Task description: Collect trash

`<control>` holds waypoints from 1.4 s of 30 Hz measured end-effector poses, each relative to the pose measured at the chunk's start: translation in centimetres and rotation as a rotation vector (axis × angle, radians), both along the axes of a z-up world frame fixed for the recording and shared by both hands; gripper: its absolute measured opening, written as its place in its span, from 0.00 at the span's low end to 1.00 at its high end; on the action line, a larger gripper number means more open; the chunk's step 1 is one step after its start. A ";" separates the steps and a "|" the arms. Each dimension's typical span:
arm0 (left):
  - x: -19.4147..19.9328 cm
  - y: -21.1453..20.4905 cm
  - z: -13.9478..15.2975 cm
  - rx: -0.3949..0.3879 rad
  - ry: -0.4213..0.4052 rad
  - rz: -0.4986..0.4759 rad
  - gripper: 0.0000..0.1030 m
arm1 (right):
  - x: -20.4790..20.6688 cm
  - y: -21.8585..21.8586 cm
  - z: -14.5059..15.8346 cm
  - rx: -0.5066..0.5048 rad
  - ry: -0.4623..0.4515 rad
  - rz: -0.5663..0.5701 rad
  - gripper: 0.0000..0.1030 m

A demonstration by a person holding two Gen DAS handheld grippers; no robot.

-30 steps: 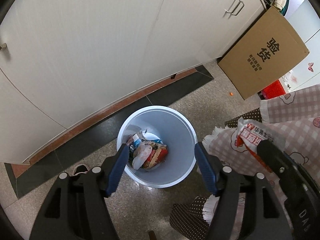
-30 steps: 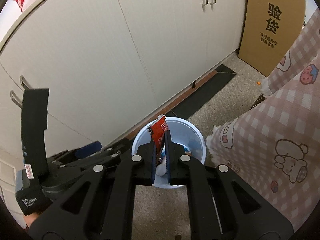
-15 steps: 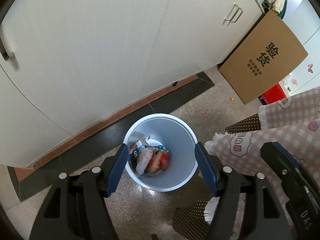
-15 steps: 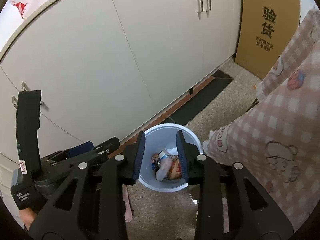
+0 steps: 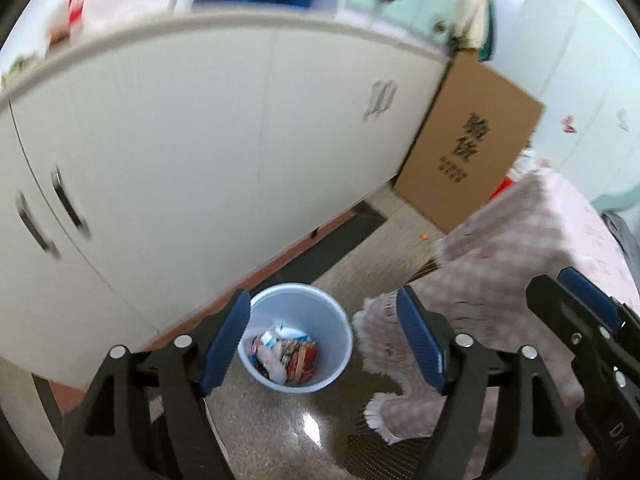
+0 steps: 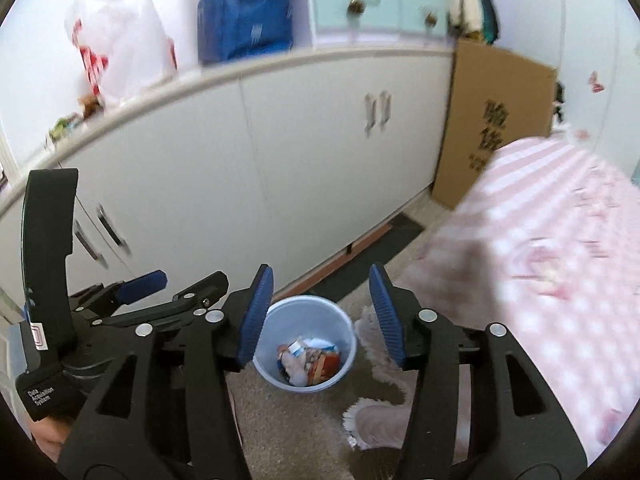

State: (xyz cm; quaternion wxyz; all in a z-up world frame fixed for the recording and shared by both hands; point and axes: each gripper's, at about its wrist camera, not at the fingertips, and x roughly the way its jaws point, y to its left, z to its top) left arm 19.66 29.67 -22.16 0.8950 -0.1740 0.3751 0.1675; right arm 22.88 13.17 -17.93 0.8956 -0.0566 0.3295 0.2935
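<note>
The pale blue bin (image 5: pixel 296 304) is standing open-topped on the floor (image 5: pixel 280 432), with free air lying above its mouth; the white cabinet (image 5: pixel 200 152) is walling off the far side just behind it; the pink checked cloth (image 5: pixel 520 248) is crowding the bin's right side, its fringe hanging just beside the rim; a cardboard box (image 5: pixel 472 148) is leaning further right against the cabinet.

Smooth pale-blue plastic bin (image 5: pixel 335 322), crinkly glossy wrappers (image 5: pixel 286 354) inside. Floor (image 5: pixel 280 432) is speckled polished stone, matt brown cardboard box (image 5: pixel 472 148), fringed pink checked cloth (image 5: pixel 520 248).
</note>
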 end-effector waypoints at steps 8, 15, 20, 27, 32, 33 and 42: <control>-4.2 -8.3 9.5 0.111 -0.150 -0.103 0.78 | -5.6 -9.9 7.5 0.096 -0.113 -0.132 0.66; -8.3 -15.2 14.9 0.208 -0.264 -0.179 0.83 | -11.1 -16.7 11.8 0.149 -0.215 -0.252 0.76; -11.2 -19.1 17.8 0.250 -0.334 -0.211 0.86 | -14.5 -20.2 13.5 0.177 -0.271 -0.311 0.82; -15.0 -23.9 20.7 0.283 -0.417 -0.298 0.89 | -19.3 -24.5 15.7 0.202 -0.348 -0.392 0.85; -16.9 -26.2 21.8 0.304 -0.457 -0.352 0.89 | -21.7 -26.3 16.5 0.204 -0.394 -0.440 0.87; -17.2 -26.5 22.0 0.306 -0.463 -0.355 0.89 | -22.0 -26.6 16.6 0.209 -0.399 -0.443 0.87; -19.3 -27.9 23.4 0.325 -0.510 -0.367 0.89 | -24.2 -27.8 17.4 0.208 -0.437 -0.463 0.87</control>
